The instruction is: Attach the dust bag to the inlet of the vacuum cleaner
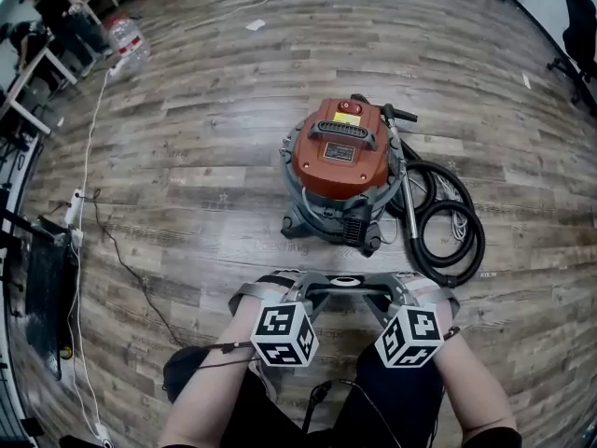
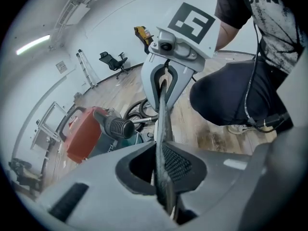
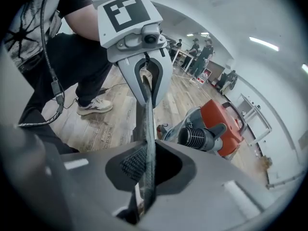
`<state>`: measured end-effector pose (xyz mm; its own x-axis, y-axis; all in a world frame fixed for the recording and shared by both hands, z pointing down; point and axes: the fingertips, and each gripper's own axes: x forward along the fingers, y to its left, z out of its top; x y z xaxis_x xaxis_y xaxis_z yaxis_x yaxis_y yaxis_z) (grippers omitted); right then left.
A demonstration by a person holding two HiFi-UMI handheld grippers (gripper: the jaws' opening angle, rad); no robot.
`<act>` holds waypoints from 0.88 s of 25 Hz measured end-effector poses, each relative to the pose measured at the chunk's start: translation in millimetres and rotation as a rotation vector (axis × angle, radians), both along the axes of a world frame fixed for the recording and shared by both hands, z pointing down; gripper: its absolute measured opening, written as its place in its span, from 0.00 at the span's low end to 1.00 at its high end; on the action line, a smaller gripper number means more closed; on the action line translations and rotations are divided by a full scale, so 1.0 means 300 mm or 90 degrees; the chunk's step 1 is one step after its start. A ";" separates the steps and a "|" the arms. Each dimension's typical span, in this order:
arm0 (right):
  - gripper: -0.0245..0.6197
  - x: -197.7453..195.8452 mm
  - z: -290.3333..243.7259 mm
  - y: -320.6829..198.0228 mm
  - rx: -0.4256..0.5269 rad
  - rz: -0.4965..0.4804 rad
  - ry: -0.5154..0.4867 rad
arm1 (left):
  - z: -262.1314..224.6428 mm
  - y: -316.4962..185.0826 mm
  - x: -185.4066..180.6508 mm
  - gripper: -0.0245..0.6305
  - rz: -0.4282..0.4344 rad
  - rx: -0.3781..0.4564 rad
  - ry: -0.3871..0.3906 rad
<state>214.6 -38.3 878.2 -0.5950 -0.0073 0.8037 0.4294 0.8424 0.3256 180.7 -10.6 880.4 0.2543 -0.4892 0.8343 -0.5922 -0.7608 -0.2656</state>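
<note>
The left gripper (image 2: 161, 170) and right gripper (image 3: 144, 170) each clench the thin, flat dark bag (image 1: 346, 287) near the round red vacuum (image 1: 340, 152).

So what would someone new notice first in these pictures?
The red vacuum cleaner stands mid-room on the wood floor, its black hose coiled at its right in the head view. Nearer the person, the left gripper and right gripper face each other, both shut on a thin dark dust bag stretched between them.
</note>
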 end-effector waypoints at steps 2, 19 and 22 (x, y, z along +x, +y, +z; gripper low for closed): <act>0.09 0.002 -0.035 -0.026 -0.007 0.014 -0.020 | -0.039 -0.027 0.000 0.08 0.008 -0.011 -0.028; 0.09 -0.102 0.014 -0.183 0.004 0.112 -0.045 | 0.024 -0.199 -0.120 0.08 0.057 -0.022 -0.071; 0.09 -0.098 0.015 -0.191 0.027 0.126 -0.048 | 0.025 -0.217 -0.121 0.08 0.076 -0.010 -0.087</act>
